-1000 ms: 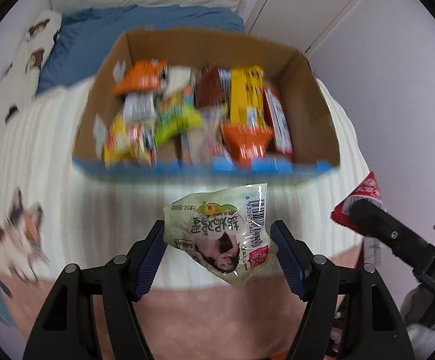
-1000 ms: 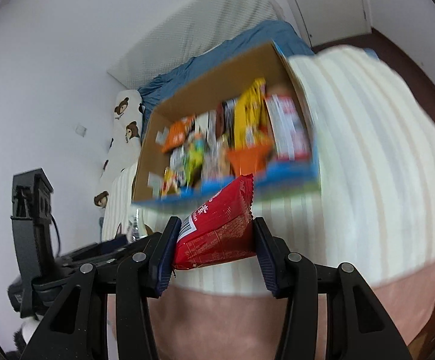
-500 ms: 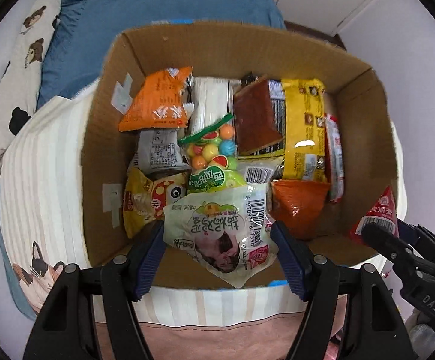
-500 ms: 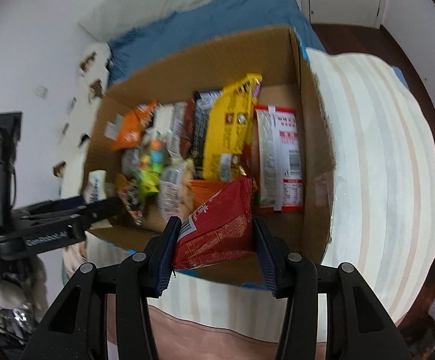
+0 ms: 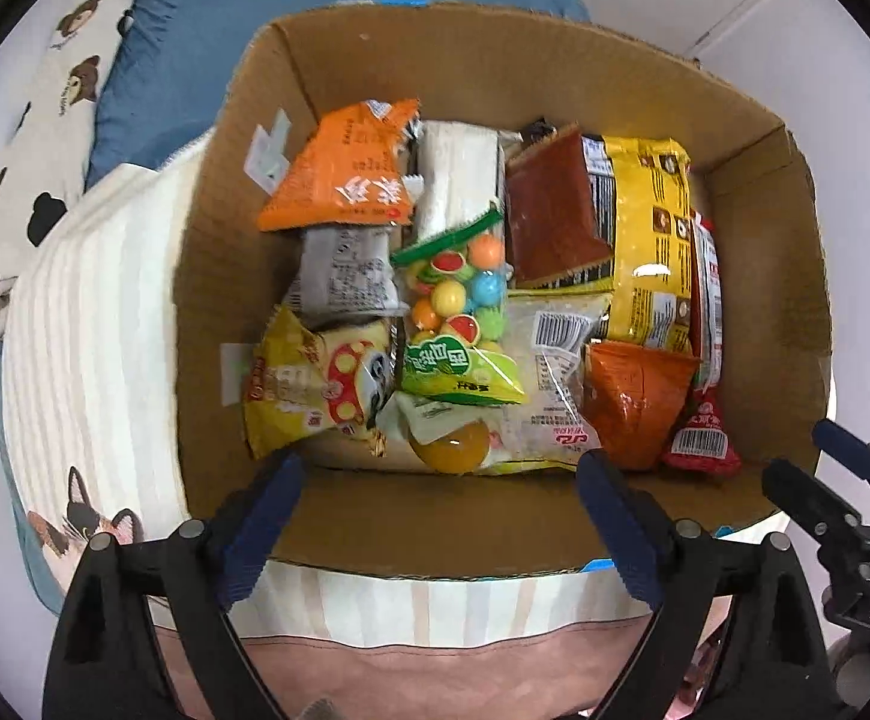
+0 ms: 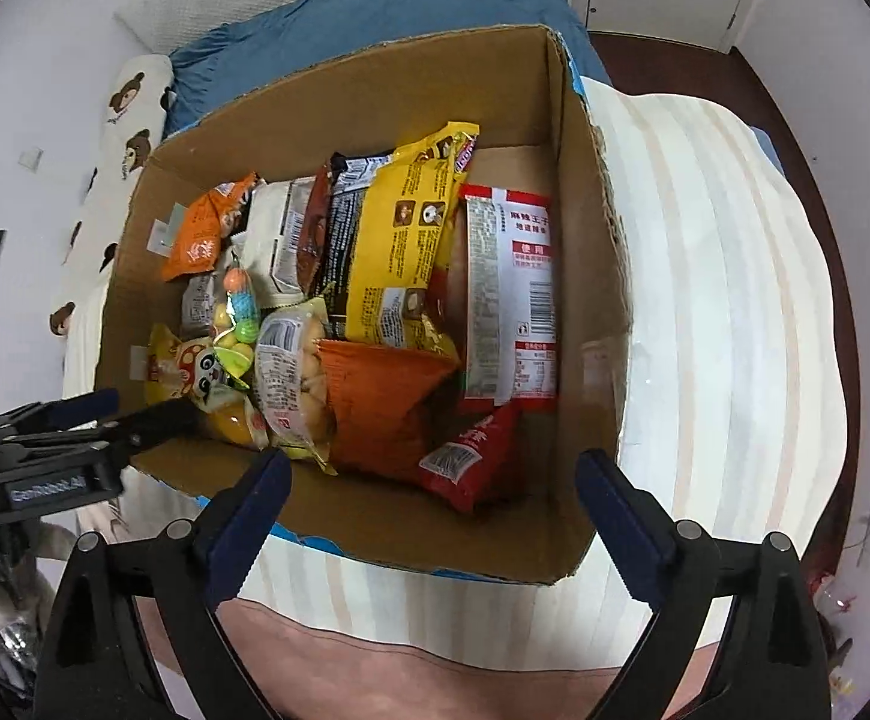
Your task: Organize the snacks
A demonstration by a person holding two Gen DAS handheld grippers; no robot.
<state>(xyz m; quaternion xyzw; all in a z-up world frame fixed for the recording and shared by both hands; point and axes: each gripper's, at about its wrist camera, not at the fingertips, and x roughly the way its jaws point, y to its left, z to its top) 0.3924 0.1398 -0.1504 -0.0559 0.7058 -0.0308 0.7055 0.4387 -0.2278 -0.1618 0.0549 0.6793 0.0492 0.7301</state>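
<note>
Cardboard box (image 5: 495,516) on the bed brims with snacks (image 5: 465,312); your left gripper (image 5: 438,498) and right gripper (image 6: 429,498) hover above, jaws wide and empty, sorting seemingly nearly done.

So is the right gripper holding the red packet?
No, the right gripper is open and empty, and the red packet lies inside the cardboard box.
</note>
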